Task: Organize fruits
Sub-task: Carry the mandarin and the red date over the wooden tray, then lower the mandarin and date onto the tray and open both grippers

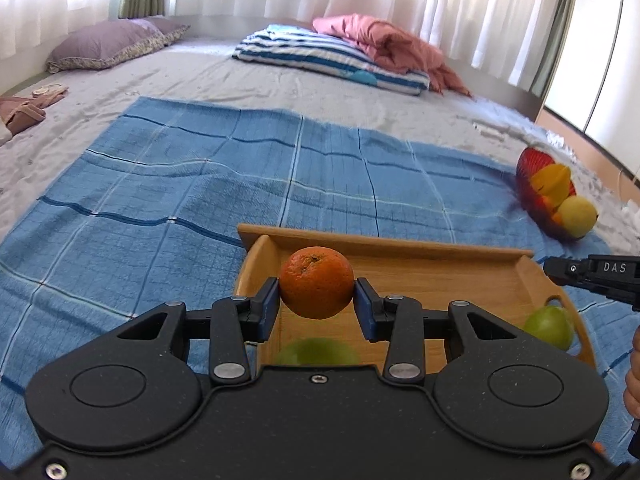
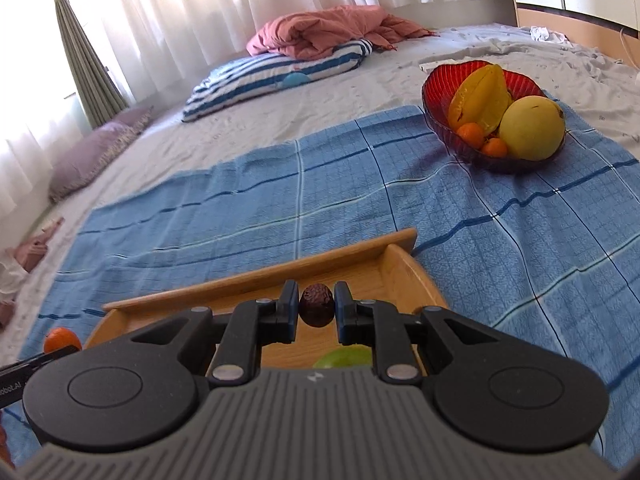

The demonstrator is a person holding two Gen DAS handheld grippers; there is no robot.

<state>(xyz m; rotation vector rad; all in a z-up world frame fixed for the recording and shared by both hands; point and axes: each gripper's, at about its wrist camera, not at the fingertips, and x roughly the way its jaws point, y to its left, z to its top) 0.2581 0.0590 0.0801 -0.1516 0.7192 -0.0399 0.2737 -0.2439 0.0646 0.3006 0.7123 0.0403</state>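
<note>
Over the wooden tray [image 1: 400, 248], the left claw [image 1: 316, 304] grips an orange [image 1: 316, 282], the right claw [image 2: 316, 312] a dark fruit [image 2: 316, 306]; next, likely the far-right red bowl [image 2: 440, 84].

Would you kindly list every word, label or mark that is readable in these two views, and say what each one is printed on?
"DAS": white letters on the black right gripper entering at the right edge of the left wrist view.
"obot.AI", partly cut off and small: white print on the black left gripper at the left edge of the right wrist view; the reading is uncertain.
A small pale logo mark, no letters, sits on the grey ribbed housing of the right gripper.
Nothing else carries readable text.
</note>
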